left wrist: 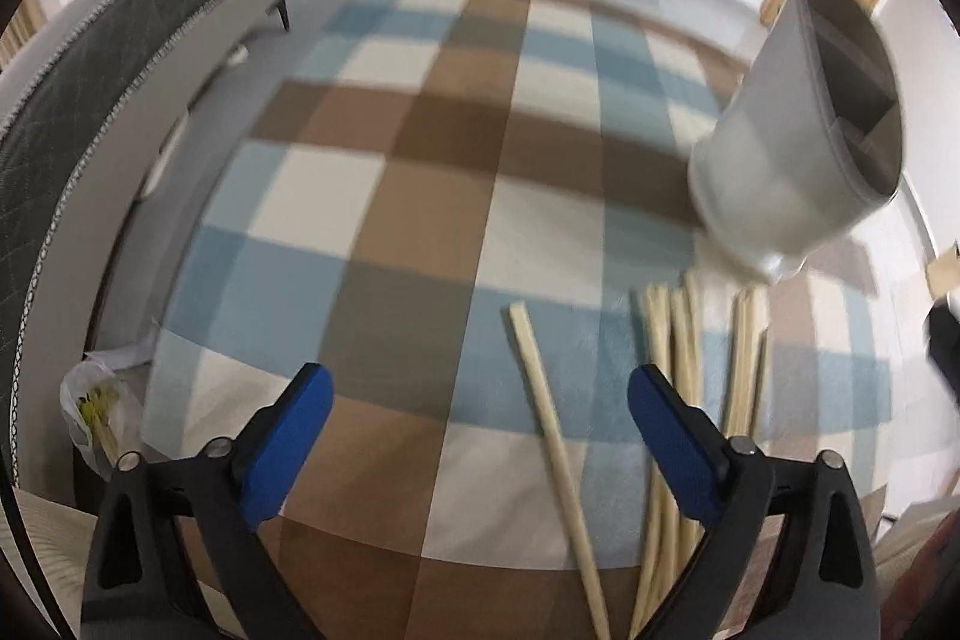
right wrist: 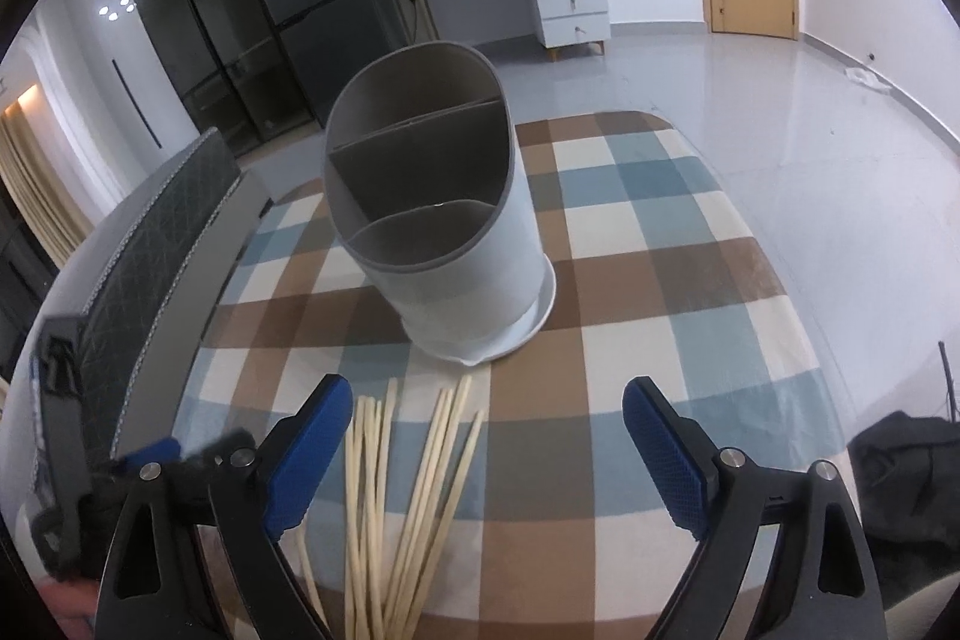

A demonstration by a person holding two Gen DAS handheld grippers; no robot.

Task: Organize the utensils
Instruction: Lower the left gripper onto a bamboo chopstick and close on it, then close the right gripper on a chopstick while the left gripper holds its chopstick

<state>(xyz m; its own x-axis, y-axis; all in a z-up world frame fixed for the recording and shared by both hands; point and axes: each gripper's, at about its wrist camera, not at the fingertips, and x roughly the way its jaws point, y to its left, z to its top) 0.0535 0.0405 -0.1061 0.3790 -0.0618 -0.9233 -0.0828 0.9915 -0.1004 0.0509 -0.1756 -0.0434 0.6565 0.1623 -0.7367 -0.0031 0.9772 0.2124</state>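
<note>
I read the left tongs (left wrist: 480, 436) as standing wide, blue pads apart, with nothing pressed between them; a single chopstick (left wrist: 555, 451) lies on the checked cloth (left wrist: 384, 196) in the gap, nearer the right-hand pad. The main bundle of chopsticks (right wrist: 414, 496) lies loose on the bench just in front of the utensil holder (right wrist: 444, 232), fanned out with the tips pointing toward it but not touching it. The holder stands upright on its white base near the middle of the bench, its divided compartments showing no contents. I read the right tongs (right wrist: 487, 451) as also wide and gripping nothing; the bundle sits between the pads, toward the left-hand one. The left wrist view is blurred. A grey padded bed edge (right wrist: 168, 232) runs along the left of the bench.
</note>
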